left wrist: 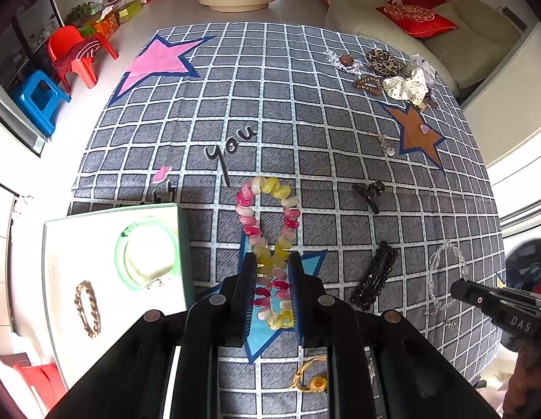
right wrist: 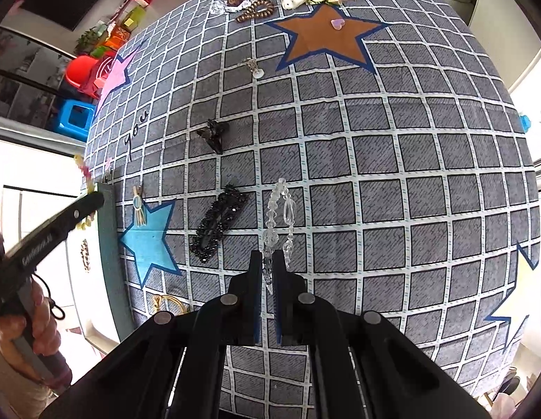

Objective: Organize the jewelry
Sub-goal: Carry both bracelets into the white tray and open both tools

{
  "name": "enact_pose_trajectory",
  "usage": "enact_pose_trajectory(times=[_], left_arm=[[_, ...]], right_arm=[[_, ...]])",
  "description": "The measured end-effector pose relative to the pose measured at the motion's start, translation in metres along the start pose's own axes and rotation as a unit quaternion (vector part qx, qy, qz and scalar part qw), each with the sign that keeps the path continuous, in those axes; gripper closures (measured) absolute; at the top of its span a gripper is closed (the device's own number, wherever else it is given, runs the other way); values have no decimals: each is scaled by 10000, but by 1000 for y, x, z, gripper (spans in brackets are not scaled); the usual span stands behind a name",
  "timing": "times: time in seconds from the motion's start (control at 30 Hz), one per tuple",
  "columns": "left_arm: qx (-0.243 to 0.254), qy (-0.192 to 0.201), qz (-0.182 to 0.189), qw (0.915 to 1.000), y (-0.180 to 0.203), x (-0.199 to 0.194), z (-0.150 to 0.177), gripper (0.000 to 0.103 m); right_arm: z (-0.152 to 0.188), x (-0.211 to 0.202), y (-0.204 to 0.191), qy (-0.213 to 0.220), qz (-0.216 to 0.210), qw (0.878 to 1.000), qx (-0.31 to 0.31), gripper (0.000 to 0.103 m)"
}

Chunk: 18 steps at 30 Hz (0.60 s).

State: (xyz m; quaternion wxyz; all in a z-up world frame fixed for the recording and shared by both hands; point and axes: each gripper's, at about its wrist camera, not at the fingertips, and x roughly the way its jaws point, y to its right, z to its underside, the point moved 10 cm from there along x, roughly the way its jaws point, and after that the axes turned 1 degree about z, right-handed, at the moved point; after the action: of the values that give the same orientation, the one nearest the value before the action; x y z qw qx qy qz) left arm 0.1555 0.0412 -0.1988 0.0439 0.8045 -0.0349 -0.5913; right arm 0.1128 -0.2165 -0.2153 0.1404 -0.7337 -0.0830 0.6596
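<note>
I am seeing the tray (left wrist: 61, 244) lying left of the cloth (left wrist: 305, 111); chain bracelet (left wrist: 88, 309) lying in it; beaded clip (left wrist: 375, 279) lying between coil bracelet (left wrist: 270, 230) and crystal bracelet (right wrist: 281, 216).

A pink-and-yellow spiral coil bracelet (left wrist: 268, 244) hangs stretched between closed jaws, while a clear crystal bead bracelet (right wrist: 280, 223) dangles pinched likewise above the checked cloth (right wrist: 392, 181).

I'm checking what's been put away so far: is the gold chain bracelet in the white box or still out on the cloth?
In the box. The gold chain bracelet lies on the white box floor, beside a green bangle.
</note>
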Motion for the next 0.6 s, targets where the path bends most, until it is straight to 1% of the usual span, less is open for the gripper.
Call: enact_pose_trajectory(times=[0.13, 0.23, 0.4, 0.6], left_arm=[[-238, 49, -33, 9997, -26, -18, 17, 78], [-400, 81, -121, 9991, -48, -29, 31, 78], [-725, 79, -281, 9969, -85, -43, 59, 78], [-1177, 31, -452, 9920, -130, -51, 93, 78]], right_arm=[[-4, -9, -21, 75, -55, 9998, -203, 97], [-8, -15, -46, 129, -125, 9988, -446, 97], [-12, -20, -102, 146, -314, 9944, -1004, 97], [-5, -13, -180, 3, -623, 9828, -1741, 97]])
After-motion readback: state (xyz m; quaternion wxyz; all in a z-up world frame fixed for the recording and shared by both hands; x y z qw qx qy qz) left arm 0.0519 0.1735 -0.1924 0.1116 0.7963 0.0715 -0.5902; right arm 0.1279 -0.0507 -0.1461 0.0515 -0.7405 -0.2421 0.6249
